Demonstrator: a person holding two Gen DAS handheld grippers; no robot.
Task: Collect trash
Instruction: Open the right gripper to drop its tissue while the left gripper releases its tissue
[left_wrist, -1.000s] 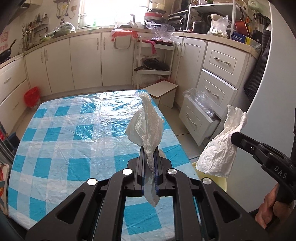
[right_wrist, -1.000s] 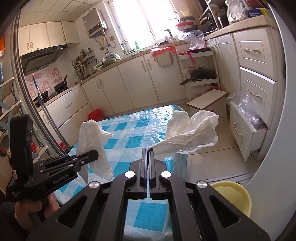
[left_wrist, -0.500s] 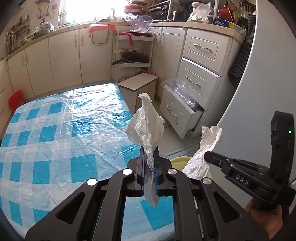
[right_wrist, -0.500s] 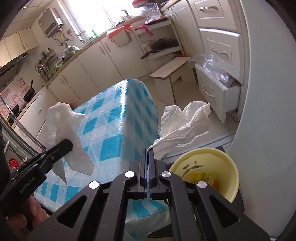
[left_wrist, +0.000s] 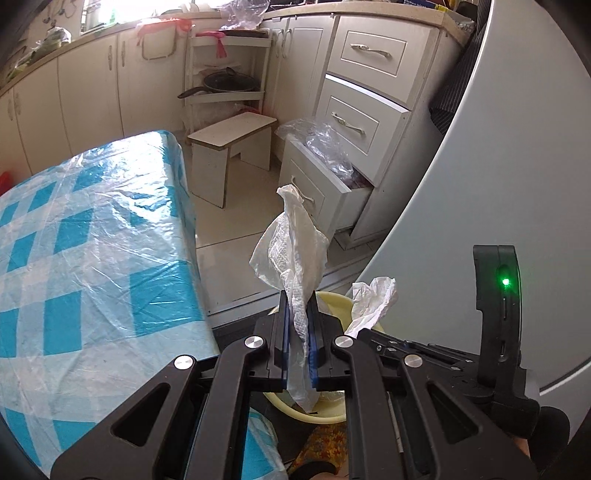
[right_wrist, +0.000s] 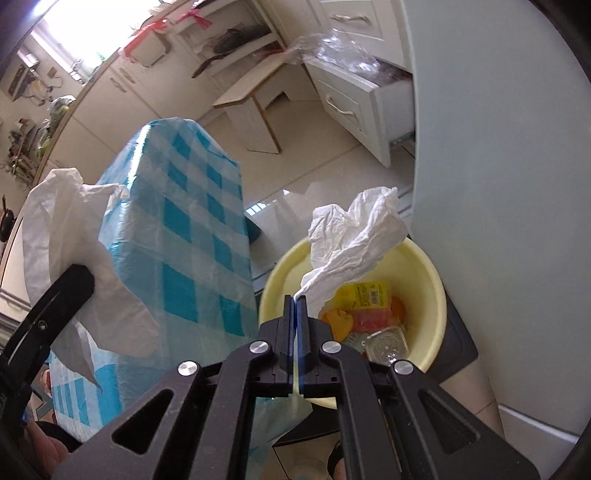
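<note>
The bin (right_wrist: 424, 266) mouth lay open at lower right of the frame, hemmed by the bench (right_wrist: 207, 236) edge at left and the grey door (right_wrist: 498, 184) at right.

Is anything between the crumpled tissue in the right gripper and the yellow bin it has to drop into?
Nothing visible. The tissue hangs from the right gripper right over the open yellow bin, which has no lid and already holds wrappers.

1. A crumpled white tissue (right_wrist: 354, 236) is pinched by one corner, its bulk over the bin's far rim.
2. A second, larger white tissue (left_wrist: 295, 254) stands upright, clamped mid-length, left of the bin.
3. The pale yellow bin (right_wrist: 424, 266) stands on the floor, holding what seem yellow and orange wrappers.
</note>
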